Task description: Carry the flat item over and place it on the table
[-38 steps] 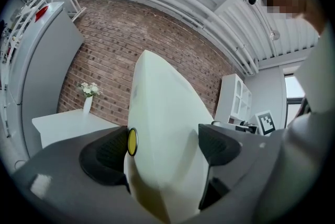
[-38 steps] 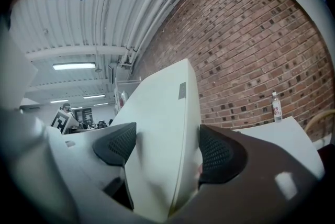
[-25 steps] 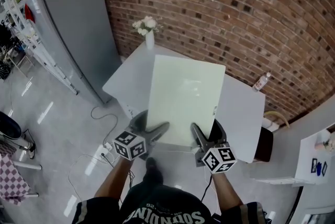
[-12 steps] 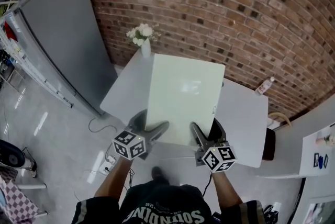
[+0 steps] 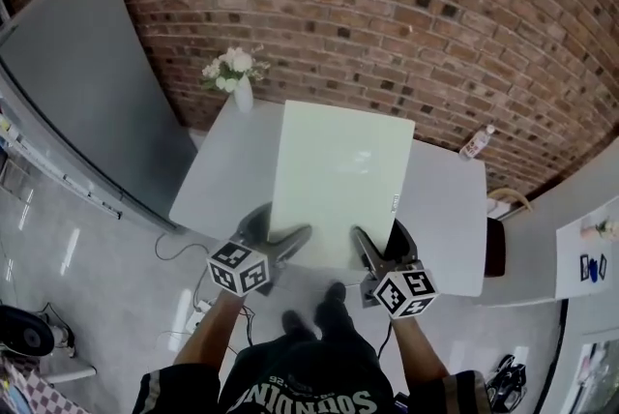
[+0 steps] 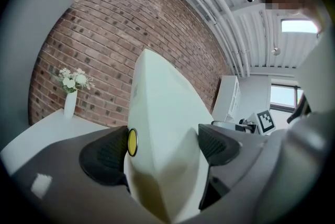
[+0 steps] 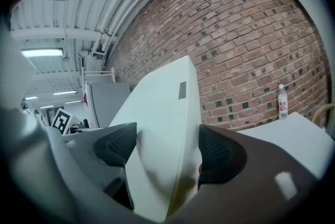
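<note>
Both grippers are clenched on the pale green board (image 5: 340, 180), one at each end of its near short edge: L gripper (image 5: 280, 228) at the near-left corner, R gripper (image 5: 379, 236) at the near-right. Each gripper view shows the sheet pinched btwn the two dark pads, no gap.

Key relation: the board's long axis runs straight away from the jaws, toward the far side of the white table (image 5: 447, 209). The held edge is approx over the table's near edge and the rest of the sheet is over the table's middle. In the gripper views the sheet rises against the brick wall behind the table, so the far edge looks higher than the held edge, i.e. tilted, not flat to the top. How high it is above the table: can't tell.

Neither hand is nearer; both are level w/ each other at the table's near side. So the lay-down looks like a symmetric two-handed move: prob. drop the far edge to level, lower, then let go.

Watch the vase of flowers (image 5: 239, 85) at the table's far-left corner and the bottle (image 5: 475, 143) at its far-right edge. Both are off to the sides of the board's line.
</note>
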The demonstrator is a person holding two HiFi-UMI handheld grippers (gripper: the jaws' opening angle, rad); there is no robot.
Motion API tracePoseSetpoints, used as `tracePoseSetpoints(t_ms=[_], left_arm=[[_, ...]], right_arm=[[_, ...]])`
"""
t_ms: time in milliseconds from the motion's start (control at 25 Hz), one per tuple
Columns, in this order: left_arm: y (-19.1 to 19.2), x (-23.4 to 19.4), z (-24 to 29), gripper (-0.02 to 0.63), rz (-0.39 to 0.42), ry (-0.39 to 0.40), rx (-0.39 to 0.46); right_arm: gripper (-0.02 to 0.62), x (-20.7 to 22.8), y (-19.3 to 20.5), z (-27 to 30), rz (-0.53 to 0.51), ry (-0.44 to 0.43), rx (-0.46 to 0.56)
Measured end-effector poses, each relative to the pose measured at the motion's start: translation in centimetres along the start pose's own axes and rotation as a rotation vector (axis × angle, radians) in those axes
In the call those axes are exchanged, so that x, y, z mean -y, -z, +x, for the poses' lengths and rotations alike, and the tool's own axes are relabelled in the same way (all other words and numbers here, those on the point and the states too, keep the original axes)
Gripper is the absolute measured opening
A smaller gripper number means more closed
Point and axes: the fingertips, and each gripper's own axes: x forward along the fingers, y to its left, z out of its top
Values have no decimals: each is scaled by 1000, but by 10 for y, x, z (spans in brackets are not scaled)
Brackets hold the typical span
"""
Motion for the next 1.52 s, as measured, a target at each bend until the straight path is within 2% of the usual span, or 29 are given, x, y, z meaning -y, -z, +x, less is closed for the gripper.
tracePoseSetpoints(t_ms=[400,600,840,1080,1320,1520], left_arm=[[-1,21,89,423,40,124,-50],[-7,23,142,423,45,152,-62],[-18,14,203,423,35,151,-70],[-29,7,248,423,40,118,-71],[-39,-7,267,423,39,100,-70],[-45,-21,274,422,45,116,-82]], right_arm=[[362,74,-21,-11,25,123,68],[362,118,-38,1,23,153,85],[362,170,-61,29,26,158,82],[362,211,-80,57,22,118,59],[360,225,-91,81,20,99,50],[360,224,-92,94,20,113,56]])
